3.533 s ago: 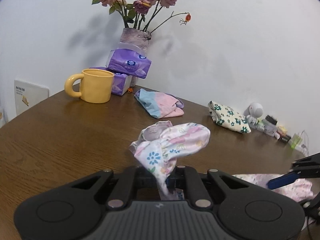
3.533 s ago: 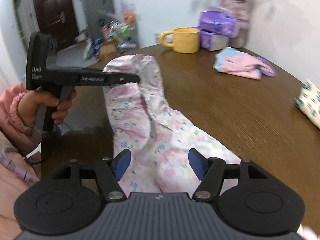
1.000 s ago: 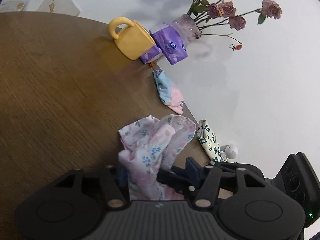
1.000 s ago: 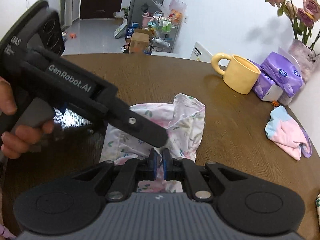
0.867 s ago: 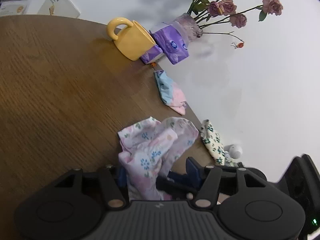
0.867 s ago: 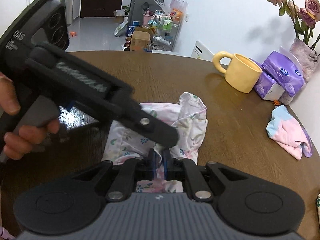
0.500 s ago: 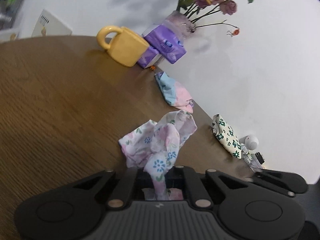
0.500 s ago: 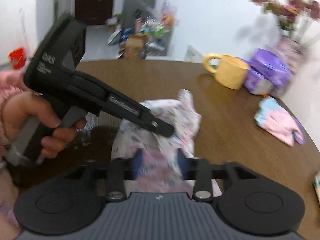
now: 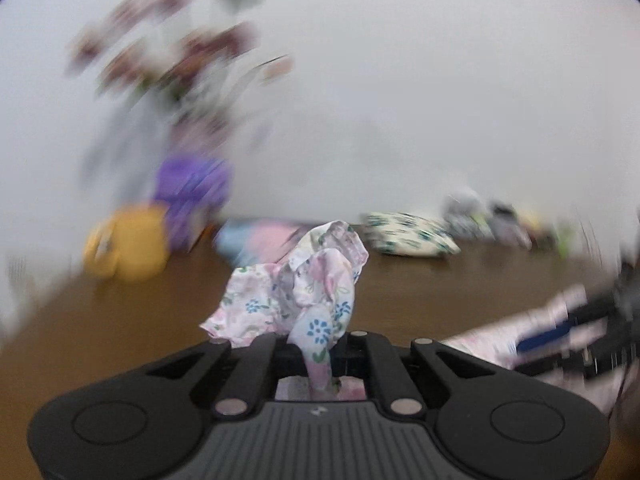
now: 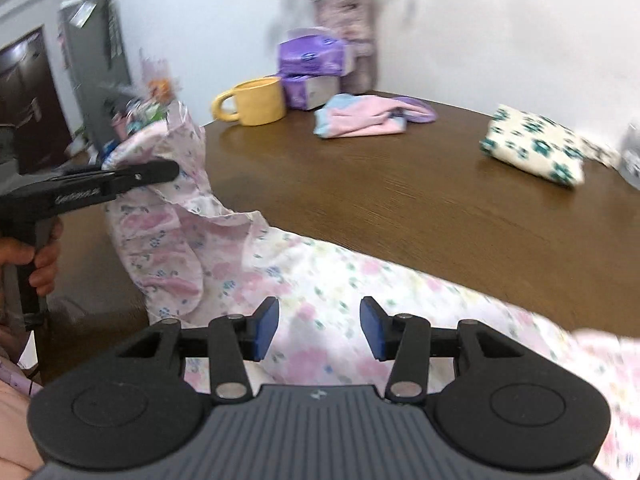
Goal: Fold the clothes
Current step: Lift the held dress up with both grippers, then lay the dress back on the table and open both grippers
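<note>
A: At the left edge of the right wrist view, what does the left claw (image 10: 170, 169) hold?
B: It is clenched on a bunch of the floral garment (image 10: 320, 280). A hand (image 10: 36, 256) grips its handle. The cloth rises to that claw and hangs down from it.

A: Where does the rest of the garment lie?
B: It trails down onto the near edge of the tabletop (image 10: 400, 192) and spreads rightward, passing under the right claw (image 10: 319, 328).

A: State of the right claw?
B: Released. Its blue pads (image 10: 266, 326) stand apart above the cloth and do not press on it.

A: Items farther back, left to right?
B: A yellow mug (image 10: 256, 102), purple tissue packs (image 10: 310, 66) before a vase of roses (image 10: 348, 36), a folded pink and blue cloth (image 10: 368, 118), and a folded white cloth with green flowers (image 10: 536, 146).

A: Left wrist view?
B: Blurred, but cloth (image 9: 304, 296) is pinched between the closed fingers.
</note>
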Motion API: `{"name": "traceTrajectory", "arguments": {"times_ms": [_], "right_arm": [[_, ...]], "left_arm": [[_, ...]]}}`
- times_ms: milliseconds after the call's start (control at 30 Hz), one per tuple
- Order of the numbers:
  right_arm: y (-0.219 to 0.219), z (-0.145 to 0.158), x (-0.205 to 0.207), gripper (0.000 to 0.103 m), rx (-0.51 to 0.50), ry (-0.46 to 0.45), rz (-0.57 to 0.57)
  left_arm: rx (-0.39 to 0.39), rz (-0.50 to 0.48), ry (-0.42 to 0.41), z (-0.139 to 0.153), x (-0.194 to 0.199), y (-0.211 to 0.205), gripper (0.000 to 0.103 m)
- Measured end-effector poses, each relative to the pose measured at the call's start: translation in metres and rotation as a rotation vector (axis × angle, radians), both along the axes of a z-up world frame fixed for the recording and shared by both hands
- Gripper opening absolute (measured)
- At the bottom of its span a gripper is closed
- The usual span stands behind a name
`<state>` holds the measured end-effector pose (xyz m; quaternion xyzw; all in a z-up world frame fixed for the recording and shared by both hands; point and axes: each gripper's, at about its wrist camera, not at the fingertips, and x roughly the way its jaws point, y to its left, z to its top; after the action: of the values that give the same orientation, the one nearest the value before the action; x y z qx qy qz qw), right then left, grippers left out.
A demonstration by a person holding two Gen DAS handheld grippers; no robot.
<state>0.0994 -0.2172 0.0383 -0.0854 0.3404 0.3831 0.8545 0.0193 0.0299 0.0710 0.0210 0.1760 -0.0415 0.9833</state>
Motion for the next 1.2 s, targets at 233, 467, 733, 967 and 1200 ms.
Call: {"name": "traceTrajectory", "arguments": {"times_ms": [233,467,733,967,1200], "right_arm": [[-0.032,0.006,-0.01,0.047,0.049,-0.033,-0.06],[-0.055,0.002,-0.016,0.047,0.103,-0.034,-0.077],[-0.06,-0.009,-0.016,0.047,0.141,0.0,-0.088],[-0.062,-0.013,-0.02,0.047,0.154,0.021,-0.125],[-0.061,-0.005,-0.025,0.047,0.173,0.028,-0.134]], "left_arm": [[0.442,-0.275,0.067,-0.019,0.01,-0.113,0.006],[0.51,-0.332,0.129,-0.043,0.019,-0.153,0.016],[0.324,-0.422,0.164,-0.032,0.004,-0.139,0.052],[0.039,-0.521,0.151,-0.002,-0.004,-0.105,0.062],[-0.066,-0.392,0.143,0.014,-0.018,-0.034,0.061]]}}
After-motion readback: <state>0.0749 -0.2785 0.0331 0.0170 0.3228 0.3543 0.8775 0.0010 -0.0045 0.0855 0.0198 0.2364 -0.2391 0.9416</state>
